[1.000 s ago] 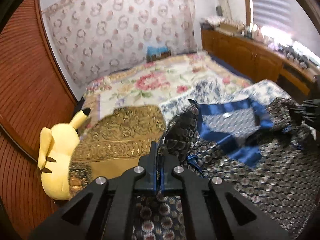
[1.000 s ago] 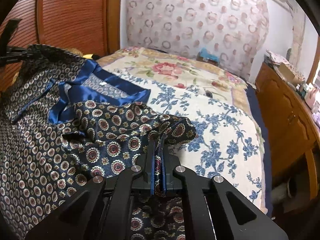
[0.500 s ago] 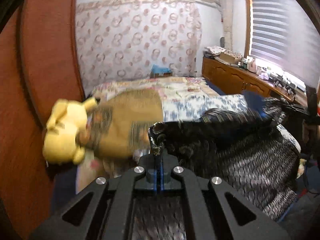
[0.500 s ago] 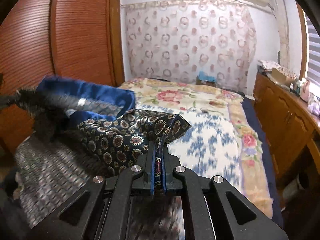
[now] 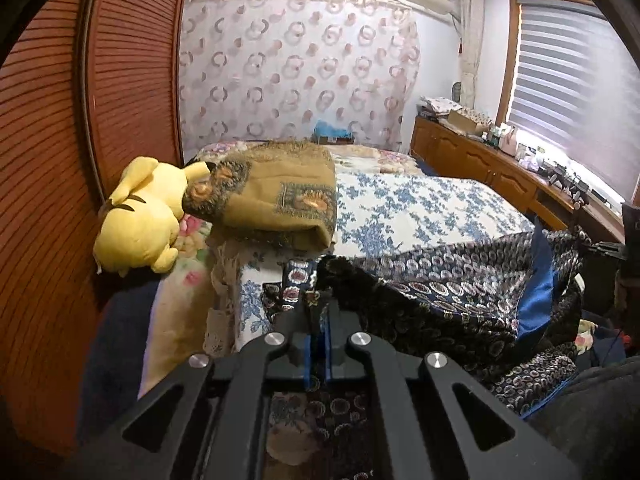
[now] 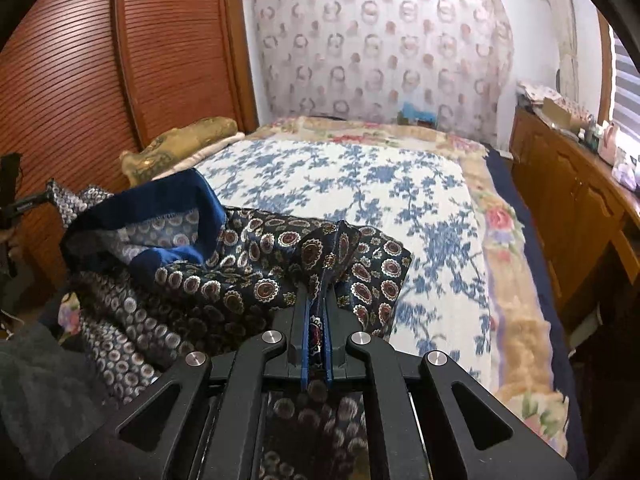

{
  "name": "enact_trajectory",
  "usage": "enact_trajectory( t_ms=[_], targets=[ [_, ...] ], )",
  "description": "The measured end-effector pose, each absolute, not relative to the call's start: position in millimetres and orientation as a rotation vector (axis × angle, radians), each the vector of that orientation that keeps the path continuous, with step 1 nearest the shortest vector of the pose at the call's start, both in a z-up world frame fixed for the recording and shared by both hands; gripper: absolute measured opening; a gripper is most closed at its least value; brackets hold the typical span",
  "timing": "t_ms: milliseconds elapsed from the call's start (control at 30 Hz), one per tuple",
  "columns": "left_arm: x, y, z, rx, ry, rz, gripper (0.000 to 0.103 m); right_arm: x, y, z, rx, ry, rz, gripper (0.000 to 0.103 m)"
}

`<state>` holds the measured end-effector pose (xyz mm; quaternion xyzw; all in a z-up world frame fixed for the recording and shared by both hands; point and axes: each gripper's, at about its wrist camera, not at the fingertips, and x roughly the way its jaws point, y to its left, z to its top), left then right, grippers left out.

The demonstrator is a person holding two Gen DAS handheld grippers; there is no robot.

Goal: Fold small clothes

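Since a second ago, when it lay spread, both grippers, left and right, fingers clamped on the patterned garment, have lifted it off the bed, ready for folding

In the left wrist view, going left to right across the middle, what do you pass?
Louvered wardrobe door → yellow plush toy → folded mustard blanket → blue floral bedspread → patterned navy garment with its blue trim → wooden cabinets under the window blind.
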<state>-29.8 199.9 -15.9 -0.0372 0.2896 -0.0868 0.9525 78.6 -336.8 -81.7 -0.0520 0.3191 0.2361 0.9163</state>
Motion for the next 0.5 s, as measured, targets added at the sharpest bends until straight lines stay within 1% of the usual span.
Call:
enact_trajectory(
  t_ms=[133,267,300,400,433,500],
  targets=[
    [-36.7,200.9,-3.2,-0.071,0.56,-0.185,0.007,72.2,-333.9,-74.3,-0.115,0.648,0.504,0.006],
    [-33.3,193.0,2.3,-0.053,0.556,-0.175,0.018,62.6,-331.5,-61.1,-0.121,0.609,0.522,0.014],
    [-33.0,190.3,2.6,-0.051,0.558,-0.176,0.019,60.7,-331.3,-57.6,-0.123,0.598,0.524,0.018],
    [-30.3,184.9,6.2,-0.046,0.551,-0.197,0.031,59.4,-334.1,-51.6,-0.129,0.576,0.514,0.02],
    [-30.5,183.7,8.8,-0.045,0.544,-0.198,0.037,61.3,-336.1,-51.3,-0.125,0.576,0.505,0.02],
    [-34.2,183.3,13.7,-0.048,0.532,-0.198,0.04,65.7,-338.4,-52.4,-0.118,0.579,0.487,0.021]
  ],
)
